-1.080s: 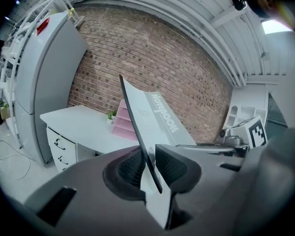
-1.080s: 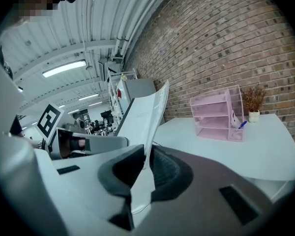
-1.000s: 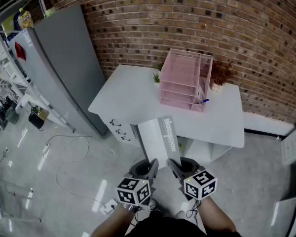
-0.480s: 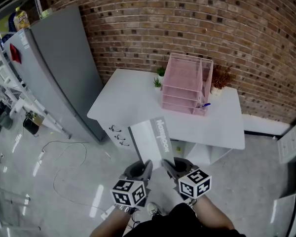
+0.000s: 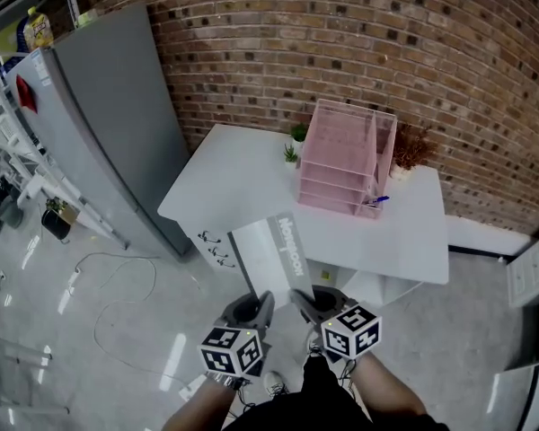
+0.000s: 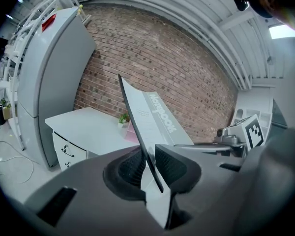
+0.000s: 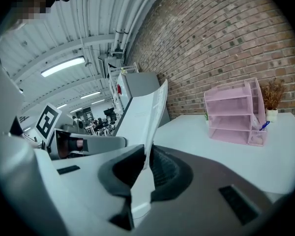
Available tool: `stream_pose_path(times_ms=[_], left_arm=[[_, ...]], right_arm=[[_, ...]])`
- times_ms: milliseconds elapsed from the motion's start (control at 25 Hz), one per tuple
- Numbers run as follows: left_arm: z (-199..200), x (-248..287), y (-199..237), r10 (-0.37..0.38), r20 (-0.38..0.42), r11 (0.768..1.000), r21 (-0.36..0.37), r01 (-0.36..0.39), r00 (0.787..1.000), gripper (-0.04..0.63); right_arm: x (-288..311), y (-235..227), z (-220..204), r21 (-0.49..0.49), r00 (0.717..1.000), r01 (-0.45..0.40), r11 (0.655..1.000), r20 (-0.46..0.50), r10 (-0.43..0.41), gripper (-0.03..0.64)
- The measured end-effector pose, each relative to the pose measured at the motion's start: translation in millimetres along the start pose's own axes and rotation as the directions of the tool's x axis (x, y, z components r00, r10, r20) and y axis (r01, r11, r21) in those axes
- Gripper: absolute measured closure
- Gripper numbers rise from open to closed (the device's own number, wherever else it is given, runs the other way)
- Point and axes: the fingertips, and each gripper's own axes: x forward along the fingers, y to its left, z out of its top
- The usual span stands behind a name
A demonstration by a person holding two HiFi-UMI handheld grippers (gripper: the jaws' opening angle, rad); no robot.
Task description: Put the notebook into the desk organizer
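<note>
**Asker:** Where is the notebook right now?

**Me:** The notebook (image 5: pixel 278 248) is up in the air in front of me, gripped at its near edge by both claws. My left claw (image 5: pixel 250 309) is clamped on the near left corner and my right claw (image 5: pixel 310 302) on the near right. In each gripper view the pads press the cover from both sides, so neither claw is free.

**Asker:** Which way does it run?

**Me:** Its long axis points away from me, toward the table (image 5: pixel 234 182), tilted up at the far end. The printed spine strip lies along its right side.

**Asker:** And the desk organizer?

**Me:** The desk organizer (image 5: pixel 343 160) stands well apart from the notebook, ahead and a little to my right. It sits at the back of the table near the brick wall (image 5: pixel 341 43), and its open shelves seem to face me. My right claw is the nearer one. I judge the move ahead is a carry forward and slightly rightward — then sliding the notebook's far end into a shelf.
</note>
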Motion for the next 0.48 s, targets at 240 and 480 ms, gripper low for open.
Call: stream_pose_path(times_ms=[240, 480], left_arm=[[5, 41, 2, 0.022, -0.019, 1.0, -0.014, -0.023, 1.0, 0.532], [12, 91, 0, 0.025, -0.05, 0.999, -0.023, -0.026, 0.998, 0.532]], right_arm=[[11, -41, 7, 0.028, 0.999, -0.028, 0.999, -0.018, 0.028, 0.58], [18, -92, 14, 0.077, 0.999, -0.034, 0.996, -0.033, 0.036, 0.581]])
